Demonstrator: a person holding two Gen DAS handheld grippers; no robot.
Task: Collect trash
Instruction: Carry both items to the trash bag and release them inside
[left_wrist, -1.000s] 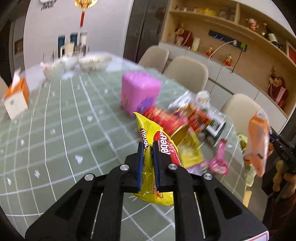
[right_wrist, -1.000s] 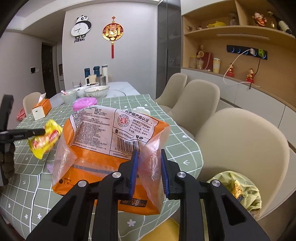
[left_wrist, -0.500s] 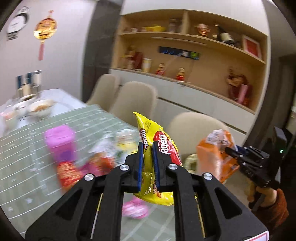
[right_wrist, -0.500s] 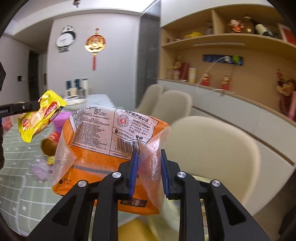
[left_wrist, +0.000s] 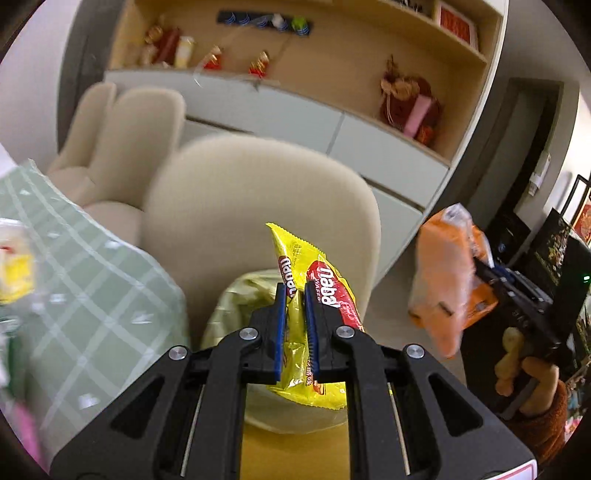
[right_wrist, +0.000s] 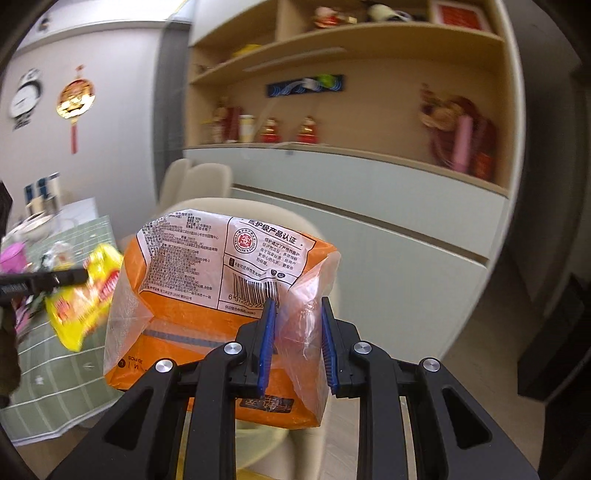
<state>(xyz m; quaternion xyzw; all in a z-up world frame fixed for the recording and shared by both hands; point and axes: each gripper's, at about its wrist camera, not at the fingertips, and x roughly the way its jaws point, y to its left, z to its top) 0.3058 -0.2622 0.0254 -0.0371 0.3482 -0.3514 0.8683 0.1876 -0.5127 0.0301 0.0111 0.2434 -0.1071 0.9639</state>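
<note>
Dining room, blurred by motion: wall shelving (right_wrist: 351, 44) with ornaments over a pale cabinet run (right_wrist: 369, 206), both filling the background. Beige chair (left_wrist: 258, 206) stands at the edge of the worktop (left_wrist: 92, 273), which carries a green checked cloth and shows only at the left of both views, with leftover clutter on it too smeared to name. Behind the chair's base sits what looks like a bin lined with a pale yellow-green bag (left_wrist: 240, 306), directly under the left gripper's line of sight; likely the drop target, which would explain why both grippers point off the worktop and slightly downward. Orange plastic package (right_wrist: 221, 295), large and floppy with a printed label and barcode, is clamped by the right gripper (right_wrist: 297, 343) on its clear crumpled corner, jaws narrowed with film bunched between the pads; a corner pinch lets the rest hang free for release. In the left view that package hangs at the right, held up beside the chair by a hand (left_wrist: 524, 373) in a rust-coloured sleeve. Yellow wafer wrapper (left_wrist: 314, 295), smallest item, is clenched by the left gripper (left_wrist: 295, 332) across its middle, jaws nearly together, wrapper upright above the bin bag. Both trash pieces are in the air, neither over the bin opening for certain.
</note>
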